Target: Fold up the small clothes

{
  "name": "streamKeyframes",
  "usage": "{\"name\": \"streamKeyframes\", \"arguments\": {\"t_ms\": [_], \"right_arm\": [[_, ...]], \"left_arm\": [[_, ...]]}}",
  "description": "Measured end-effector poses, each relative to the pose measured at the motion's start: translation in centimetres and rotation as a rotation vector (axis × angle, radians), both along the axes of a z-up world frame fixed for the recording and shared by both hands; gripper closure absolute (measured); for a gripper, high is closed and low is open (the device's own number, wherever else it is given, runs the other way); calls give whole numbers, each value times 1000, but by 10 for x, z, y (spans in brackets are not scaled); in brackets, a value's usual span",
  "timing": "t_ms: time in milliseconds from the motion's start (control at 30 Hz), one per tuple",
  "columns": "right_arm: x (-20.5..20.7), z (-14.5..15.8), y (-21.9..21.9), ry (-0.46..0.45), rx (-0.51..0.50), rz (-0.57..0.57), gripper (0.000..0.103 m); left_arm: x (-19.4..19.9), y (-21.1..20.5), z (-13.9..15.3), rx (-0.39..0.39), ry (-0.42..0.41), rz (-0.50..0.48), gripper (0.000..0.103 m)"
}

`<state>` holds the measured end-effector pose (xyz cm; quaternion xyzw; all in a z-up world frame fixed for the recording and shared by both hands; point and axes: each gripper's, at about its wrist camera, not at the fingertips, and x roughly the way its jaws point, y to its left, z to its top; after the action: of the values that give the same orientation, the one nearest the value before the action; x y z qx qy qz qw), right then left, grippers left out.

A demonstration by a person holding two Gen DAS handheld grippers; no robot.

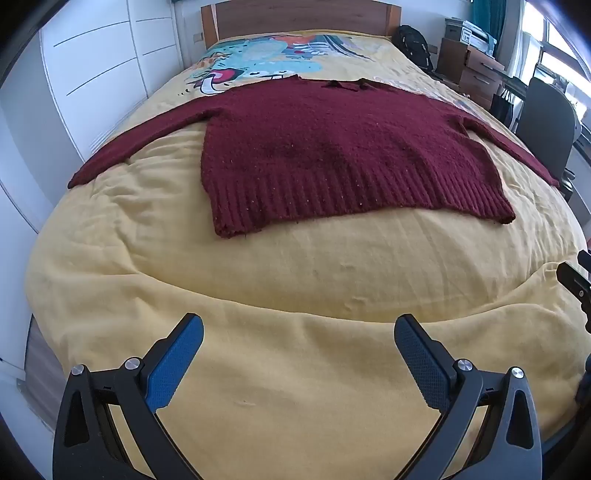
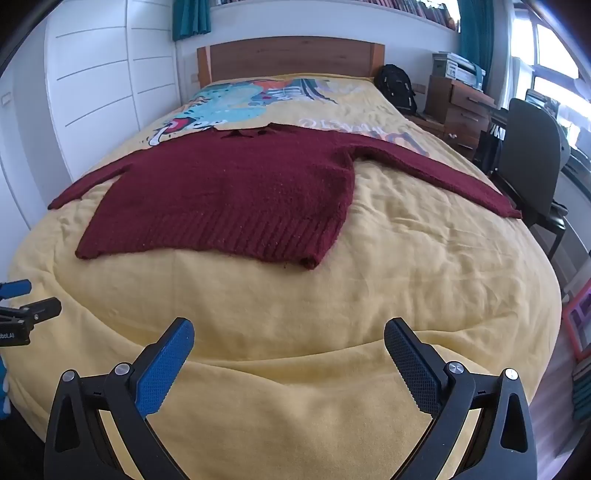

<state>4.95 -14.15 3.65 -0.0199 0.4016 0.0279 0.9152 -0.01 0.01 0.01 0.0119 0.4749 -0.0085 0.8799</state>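
So: maroon knit sweater (image 1: pixel 332 147) lies flat on the bed (image 1: pixel 295 280), spread over the yellow duvet (image 1: pixel 258 369), ribbed hem nearest the cams, collar at 12 o'clock toward the wooden headboard (image 1: pixel 295 14). Both sleeves are stretched out, one to abt 9 o'clock reaching the bed's edge, the other to abt 3 o'clock, also to the edge. Sweater is not folded yet. Left hand-held gripper (image 1: pixel 298 352) hangs at 6 o'clock in its own view, jaws spread wide w/ nothing between them, only bare duvet under; well apart from the hem. Its pads: blue one (image 1: pixel 173 365) at left, dark one (image 1: pixel 421 365) at right. Right hand-held gripper (image 2: pixel 289 356) same story: jaws wide apart, empty, over the duvet near the foot of the bed, short of the hem. In the right view the left unit's fingers show at 9 o'clock; in the left view the right unit's tip peeks in at 3 o'clock. Around the bed: white wardrobe (image 2: pixel 96 92) at 10 o'clock, black backpack (image 2: pixel 397 88) beside the headboard at 1 o'clock, wooden drawers (image 2: pixel 461 110) and a dark chair (image 2: pixel 532 158) at 2 o'clock. Cartoon print (image 1: pixel 258 62) on the duvet sits beyond the collar.
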Motion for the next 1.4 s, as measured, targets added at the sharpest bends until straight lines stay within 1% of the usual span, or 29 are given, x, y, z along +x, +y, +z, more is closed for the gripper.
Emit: {"name": "streamKeyframes", "arguments": {"t_ms": [300, 333, 433, 567, 1400], "right_arm": [[1, -2, 0, 2, -1, 0, 0], [1, -2, 0, 2, 0, 0, 0], [1, -2, 0, 1, -1, 1, 0], [1, -3, 0, 4, -1, 0, 0], [1, -4, -1, 6, -2, 0, 0]], "left_arm": [[-2, -1, 0, 5, 5, 0, 1], [-2, -4, -5, 4, 8, 1, 1], [-5, -5, -8, 4, 12, 5, 1], [1, -2, -6, -3, 23, 5, 1], [1, -2, -6, -5, 28, 5, 1]]}}
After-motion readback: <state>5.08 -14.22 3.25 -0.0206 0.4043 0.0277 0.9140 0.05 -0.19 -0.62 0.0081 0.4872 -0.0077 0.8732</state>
